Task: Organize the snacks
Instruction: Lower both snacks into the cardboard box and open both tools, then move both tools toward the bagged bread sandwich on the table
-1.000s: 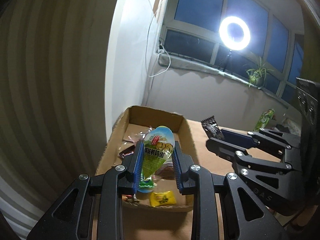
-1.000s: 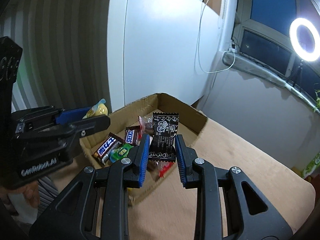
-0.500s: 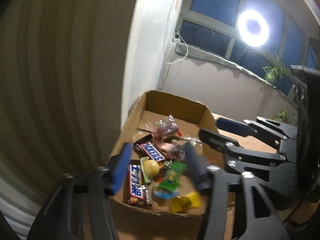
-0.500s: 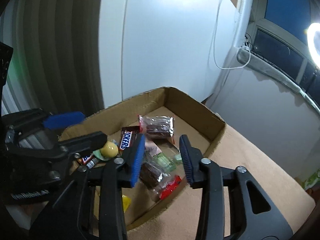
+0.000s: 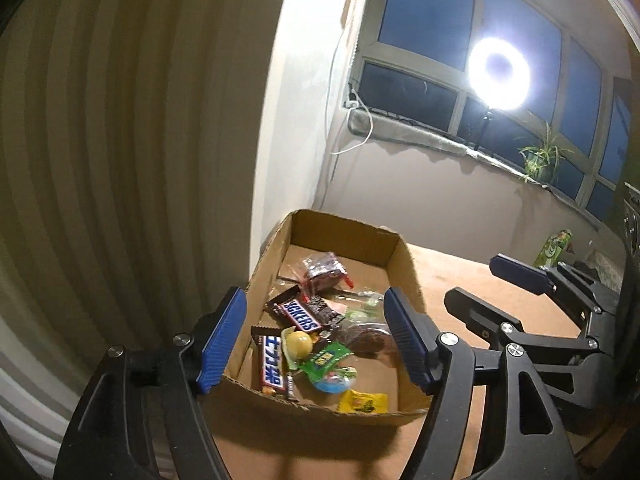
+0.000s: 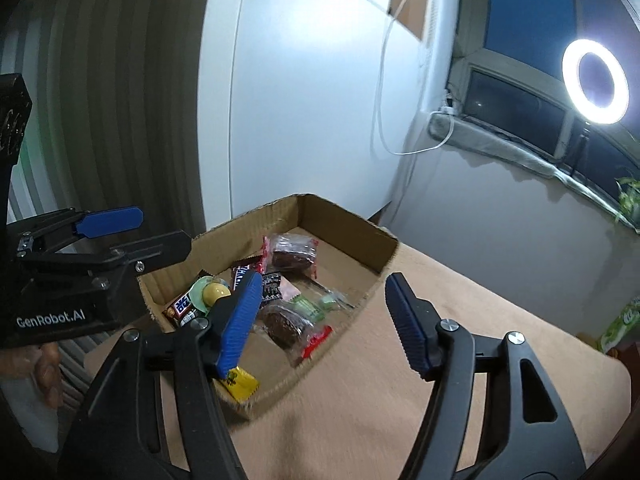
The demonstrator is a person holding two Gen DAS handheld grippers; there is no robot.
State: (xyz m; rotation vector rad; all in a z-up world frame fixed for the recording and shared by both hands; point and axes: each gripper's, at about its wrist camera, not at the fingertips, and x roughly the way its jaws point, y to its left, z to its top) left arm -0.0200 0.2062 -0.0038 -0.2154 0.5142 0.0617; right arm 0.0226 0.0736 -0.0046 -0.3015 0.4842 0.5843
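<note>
Left gripper (image 5: 314, 340) hangs above the near end of the cardboard box (image 5: 344, 226), fingers spread wide with nothing between them. The blue pads (image 5: 222, 340) frame the box's contents in the lower centre of the left wrist view.

Right gripper (image 6: 322, 322) likewise stands wide open and empty, over the box's near right corner and the brown tabletop (image 6: 500, 320) in the lower centre of the right wrist view. Its left pad overlaps the snack pile.

Snacks all lie inside the box, loosely heaped:
- Snickers bar (image 5: 300, 314), centre of the heap, label up.
- second bar with a blue and white label (image 5: 272, 368), along the left wall near the front edge.
- green packet with a yellow ball-like bulge (image 5: 298, 344), resting across the bars.
- small green sachet (image 5: 326, 360), just in front of it.
- yellow sachet (image 5: 364, 402), at the front wall, lower right of the box.
- clear wrapper with a dark cake (image 5: 324, 270), towards the far end.
- another dark round cake in clear wrap (image 6: 284, 320), near the right wall.

A green bag (image 5: 554, 244) stands alone at the far right of the tabletop, well apart from the box.

Background: lit ring light (image 5: 498, 74) against the dark window, a potted plant (image 5: 540, 160) on the sill at the upper right.
</note>
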